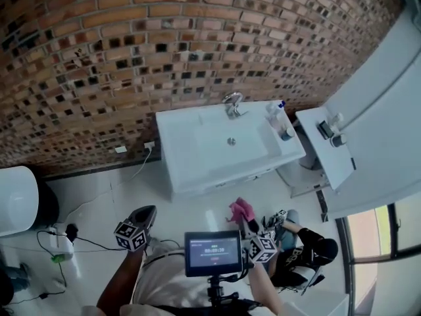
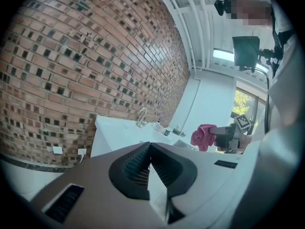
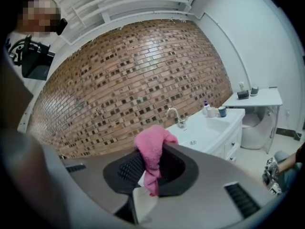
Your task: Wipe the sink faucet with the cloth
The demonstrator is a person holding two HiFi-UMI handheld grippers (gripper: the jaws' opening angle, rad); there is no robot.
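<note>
Closest to the person, low in the head view, the right gripper [image 1: 247,221] has its fingers pinched on the pink cloth [image 3: 152,149]. The cloth bunches above the fingers and trails a tail down between them. Beside it, the left gripper [image 2: 149,162] carries nothing, and its fingers are pressed together at the tips. Both hang over the white floor [image 1: 191,209], well apart from the sink [image 1: 191,147].

I judge this to be the approach: the cloth is in hand, but no wiping has begun. The next move calls for carrying the right gripper forward to the faucet [image 1: 233,104], which stands at the basin's back rim against the brick wall [image 1: 131,58]. The pinch should be kept firm so the cloth does not slip, and the bunched end, not the fingers, should meet the spout.

The sink's basin looks empty, showing only its drain [image 1: 231,141] at the middle. On the sink's right-hand rim, near the faucet, stand a white bottle [image 1: 275,115] with a blue cap and a dark cup [image 1: 287,134]. What the cup holds cannot be made out. A wide sweep of the cloth could catch either one. Farther right, a white shelf [image 1: 322,157] bears a few small items.
</note>
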